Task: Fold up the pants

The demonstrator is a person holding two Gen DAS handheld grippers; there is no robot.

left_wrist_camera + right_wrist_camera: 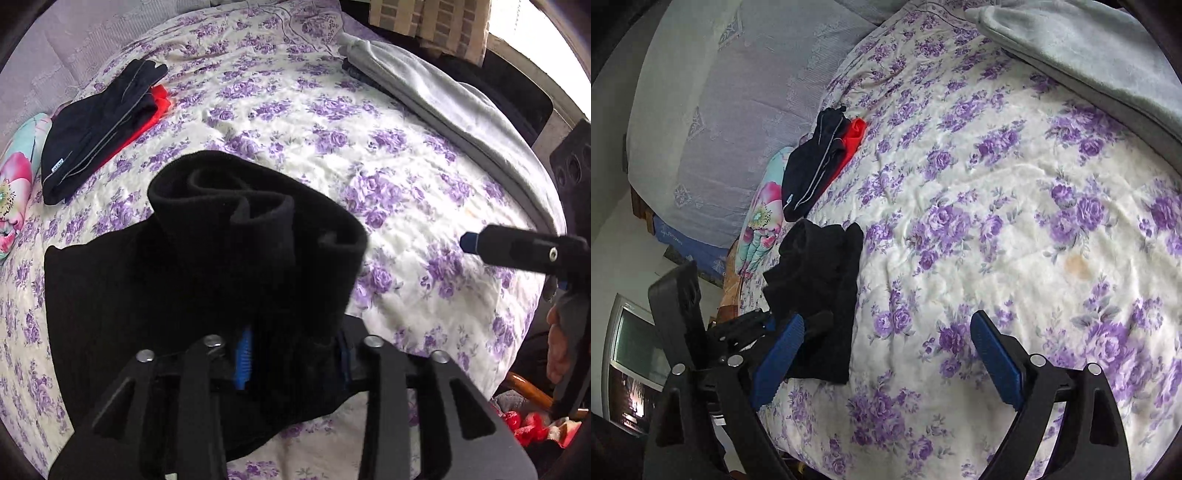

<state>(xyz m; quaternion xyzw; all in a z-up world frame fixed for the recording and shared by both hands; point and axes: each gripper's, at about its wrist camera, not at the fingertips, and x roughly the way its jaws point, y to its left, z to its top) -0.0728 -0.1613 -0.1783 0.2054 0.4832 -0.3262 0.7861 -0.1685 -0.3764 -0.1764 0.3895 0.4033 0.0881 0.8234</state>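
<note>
Black pants [207, 266] lie folded into a compact bundle at the near-left edge of the bed [332, 122], beside the already-folded dark/red stack [99, 125]; likely placed there to join the finished pile.

Left gripper [291, 354]: fingers part-spread, cloth between them. Whether the pads still press on the fabric cannot be told; the blue pad [243, 356] shows a gap on one side. Probable release stage.

Right gripper [886, 354]: fingers spread wide, nothing between them, over bare quilt to the right of the bundle.

Orientation: in the right wrist view the bundle's long axis runs front-to-back, approx. parallel to the bed's left edge. Rolled cuff/waist end points away from the left gripper, toward the stack.
</note>
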